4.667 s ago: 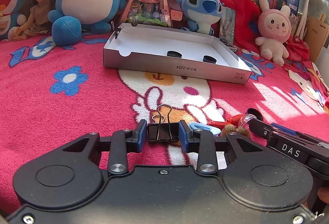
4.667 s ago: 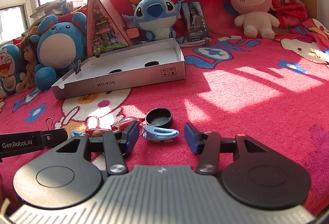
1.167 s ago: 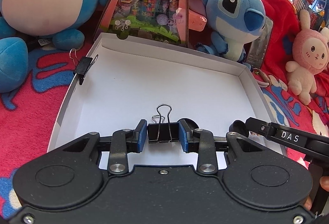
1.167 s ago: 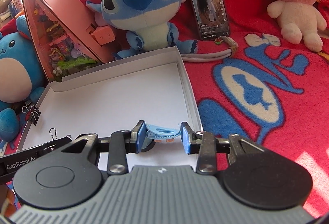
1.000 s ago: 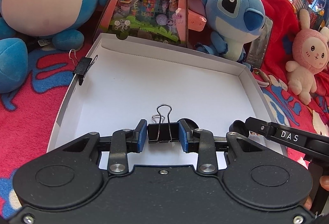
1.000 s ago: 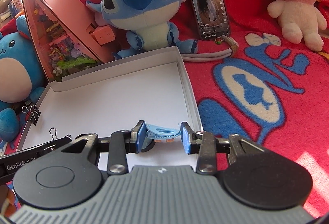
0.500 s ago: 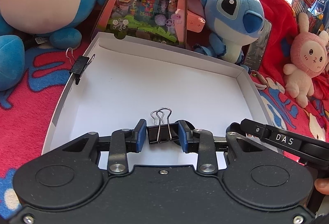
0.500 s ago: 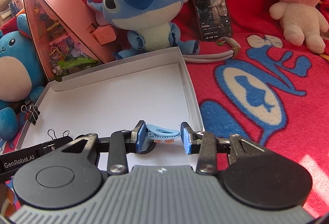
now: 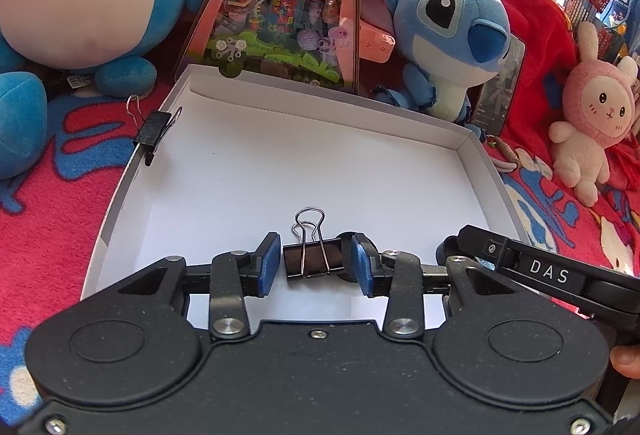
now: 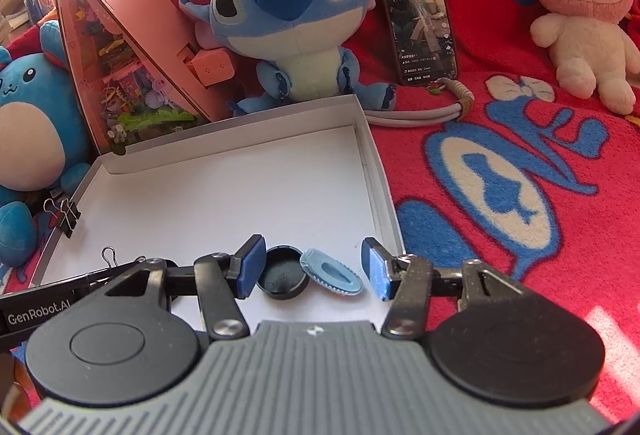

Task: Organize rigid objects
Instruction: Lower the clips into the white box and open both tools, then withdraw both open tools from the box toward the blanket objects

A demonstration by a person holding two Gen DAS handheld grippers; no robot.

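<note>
Left wrist view: to finish this drop cleanly, both hands should let the jaws part fully before lifting straight up, so neither pad drags its piece back out of the box (image 9: 132, 163). The left gripper (image 9: 314, 263) is opening, with the binder clip (image 9: 312, 261) lying released between its pads near the box's front edge, a thin gap on each side. The right gripper (image 10: 314, 269) is opening wider, its blue hair clip (image 10: 332, 277) lying free beside a black cap (image 10: 282, 273) near the front right corner.
</note>
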